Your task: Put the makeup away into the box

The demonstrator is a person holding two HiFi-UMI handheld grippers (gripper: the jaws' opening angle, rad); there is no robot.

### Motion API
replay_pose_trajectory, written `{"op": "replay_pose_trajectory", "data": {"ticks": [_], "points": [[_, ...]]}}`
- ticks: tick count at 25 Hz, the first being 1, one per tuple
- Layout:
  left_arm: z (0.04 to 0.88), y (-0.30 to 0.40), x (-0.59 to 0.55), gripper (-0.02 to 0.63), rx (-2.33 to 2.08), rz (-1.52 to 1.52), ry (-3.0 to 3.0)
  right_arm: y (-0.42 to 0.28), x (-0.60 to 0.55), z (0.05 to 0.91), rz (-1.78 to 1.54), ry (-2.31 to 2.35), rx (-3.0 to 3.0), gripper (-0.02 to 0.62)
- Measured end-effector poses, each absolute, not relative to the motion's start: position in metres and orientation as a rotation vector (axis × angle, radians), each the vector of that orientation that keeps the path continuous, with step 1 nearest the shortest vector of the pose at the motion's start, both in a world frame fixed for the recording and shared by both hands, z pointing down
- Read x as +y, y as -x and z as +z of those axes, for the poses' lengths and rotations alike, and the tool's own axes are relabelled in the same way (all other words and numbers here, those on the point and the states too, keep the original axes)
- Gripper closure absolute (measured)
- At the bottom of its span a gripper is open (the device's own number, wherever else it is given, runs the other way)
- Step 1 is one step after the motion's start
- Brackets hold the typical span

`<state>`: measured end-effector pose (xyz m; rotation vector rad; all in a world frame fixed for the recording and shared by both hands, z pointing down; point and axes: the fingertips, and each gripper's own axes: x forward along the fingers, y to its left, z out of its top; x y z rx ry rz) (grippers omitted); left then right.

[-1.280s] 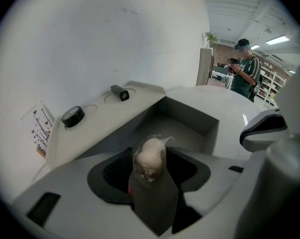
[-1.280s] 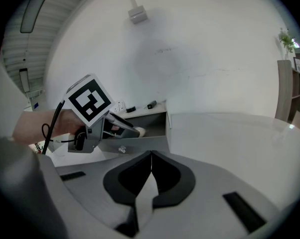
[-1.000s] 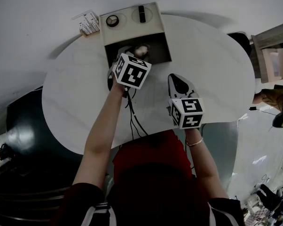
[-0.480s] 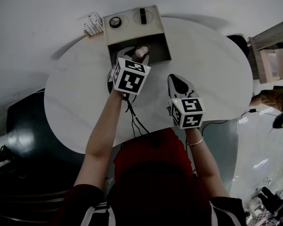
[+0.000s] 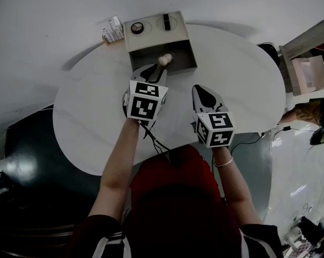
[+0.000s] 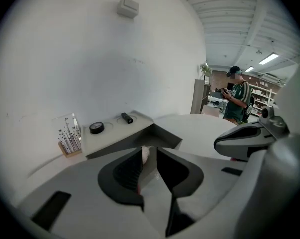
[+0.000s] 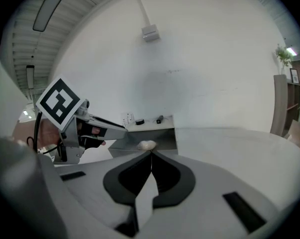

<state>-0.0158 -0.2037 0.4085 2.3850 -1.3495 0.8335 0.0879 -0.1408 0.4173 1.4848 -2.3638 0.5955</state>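
Observation:
A grey box stands at the far side of the white table, its front compartment open. On its top ledge lie a round black compact and a black tube. My left gripper hangs over the box's front edge. Its jaws have just been closing and are now shut on a pale makeup sponge. The sponge shows between the pads in the left gripper view and at that gripper's tip in the right gripper view. My right gripper hovers to the right, shut and empty.
A small clear holder of thin sticks stands left of the box. The round table drops off close to me. Wooden furniture stands at the right. A person stands far off in the room.
The left gripper has drawn back toward me and risen, and its jaws have narrowed onto the sponge. The sponge has come up from inside the compartment. The right gripper has barely shifted.

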Motion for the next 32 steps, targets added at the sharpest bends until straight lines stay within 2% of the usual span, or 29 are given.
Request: {"op": "replay_pose_trajectory", "data": {"ticks": [4, 12, 32], "points": [[0.405, 0.029, -0.189, 0.529, -1.378, 0.808, -2.381, -0.079, -0.133, 0.408, 0.575, -1.497, -2.378, 0.58], [0.393, 0.049, -0.162, 0.561, -1.393, 0.726, -2.387, -0.063, -0.118, 0.39, 0.536, -1.528, -2.401, 0.58], [0.364, 0.083, -0.112, 0.584, -1.444, 0.504, -2.489, -0.028, -0.092, 0.361, 0.491, -1.594, -2.453, 0.581]]}}
